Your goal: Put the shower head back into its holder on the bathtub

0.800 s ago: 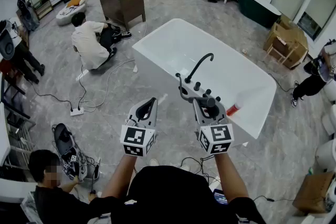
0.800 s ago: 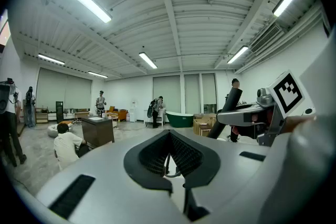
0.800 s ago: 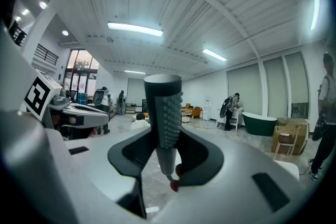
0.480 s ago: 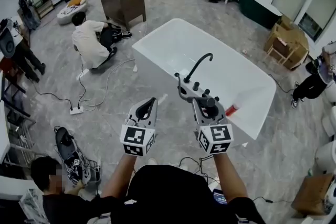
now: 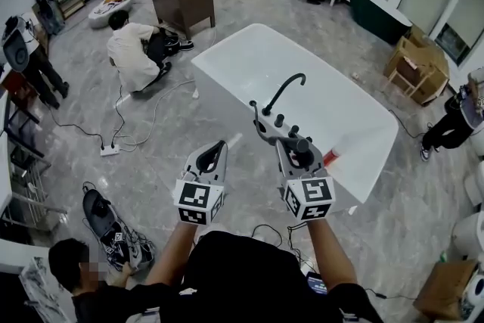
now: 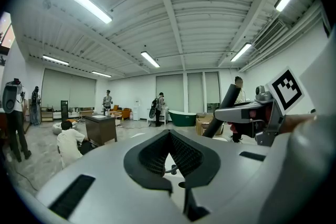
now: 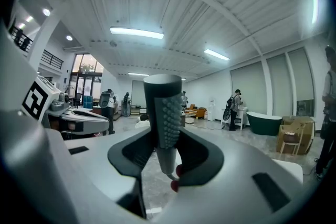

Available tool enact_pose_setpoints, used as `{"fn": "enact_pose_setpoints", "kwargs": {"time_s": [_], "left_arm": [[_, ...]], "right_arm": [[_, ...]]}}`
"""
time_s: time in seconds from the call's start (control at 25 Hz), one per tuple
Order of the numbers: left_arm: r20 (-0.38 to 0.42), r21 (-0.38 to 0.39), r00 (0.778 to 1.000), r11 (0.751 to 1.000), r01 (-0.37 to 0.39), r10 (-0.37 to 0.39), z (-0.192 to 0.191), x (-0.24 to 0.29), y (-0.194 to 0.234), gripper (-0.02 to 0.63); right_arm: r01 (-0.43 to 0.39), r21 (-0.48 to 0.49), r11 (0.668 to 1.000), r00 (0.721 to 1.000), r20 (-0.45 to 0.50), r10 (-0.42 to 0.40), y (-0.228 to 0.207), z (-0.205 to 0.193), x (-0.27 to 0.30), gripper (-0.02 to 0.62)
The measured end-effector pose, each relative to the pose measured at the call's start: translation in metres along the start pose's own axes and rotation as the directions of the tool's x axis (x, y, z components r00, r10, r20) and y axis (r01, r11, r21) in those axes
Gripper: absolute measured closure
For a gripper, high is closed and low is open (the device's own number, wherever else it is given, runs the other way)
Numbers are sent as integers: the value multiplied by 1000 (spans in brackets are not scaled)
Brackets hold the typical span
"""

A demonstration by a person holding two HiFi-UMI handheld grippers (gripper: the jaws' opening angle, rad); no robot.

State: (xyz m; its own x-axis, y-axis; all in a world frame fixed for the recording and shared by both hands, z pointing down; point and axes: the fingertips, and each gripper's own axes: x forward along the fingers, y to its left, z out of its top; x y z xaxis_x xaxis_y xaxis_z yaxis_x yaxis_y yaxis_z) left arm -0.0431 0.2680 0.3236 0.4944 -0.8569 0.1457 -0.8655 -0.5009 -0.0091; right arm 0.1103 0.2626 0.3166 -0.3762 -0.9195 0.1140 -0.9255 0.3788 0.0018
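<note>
Dark-grey nubbed shower head (image 7: 163, 113), clamped upright in the right gripper (image 7: 164, 157), faces the white bathtub's (image 5: 249, 49) dark holder (image 5: 259, 128) just ahead; left gripper (image 6: 169, 160) closed, empty.

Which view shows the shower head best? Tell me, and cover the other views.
The right gripper view: the shower head stands upright, gripped in the right tool, with its nozzle face showing. The head view shows only a dark stub above that tool; the left gripper view shows only its dark side.

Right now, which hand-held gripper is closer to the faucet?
Right. The right hand-held gripper, clamped on the shower head, is right by the faucet; the left hand-held gripper is farther off, over the floor.
</note>
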Motion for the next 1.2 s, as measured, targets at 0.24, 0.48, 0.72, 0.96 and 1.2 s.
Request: {"fn": "enact_pose_setpoints", "kwargs": {"time_s": [0.24,0.48,0.72,0.96,1.2], "left_arm": [[-13,0,1000,1000,-16,16,-6,2,-22,594],[-26,-9,1000,1000,-4,4,-10,11,-25,594],[-35,-20,999,1000,10,-11,-12,33,-12,594],[-41,-24,999,999,27,-28,-12,72,23,594],[-38,-27,998,998,56,-57,-3,125,52,594]], "right_arm": [[-18,7,1000,1000,5,18,-14,-5,-11,459],[-28,17,999,1000,6,28,-21,-8,-5,458],[-28,19,999,1000,8,28,-27,-7,15,457],[-9,26,1000,1000,12,9,-33,-3,62,457],[5,36,999,1000,19,-6,-50,6,115,457]]}}
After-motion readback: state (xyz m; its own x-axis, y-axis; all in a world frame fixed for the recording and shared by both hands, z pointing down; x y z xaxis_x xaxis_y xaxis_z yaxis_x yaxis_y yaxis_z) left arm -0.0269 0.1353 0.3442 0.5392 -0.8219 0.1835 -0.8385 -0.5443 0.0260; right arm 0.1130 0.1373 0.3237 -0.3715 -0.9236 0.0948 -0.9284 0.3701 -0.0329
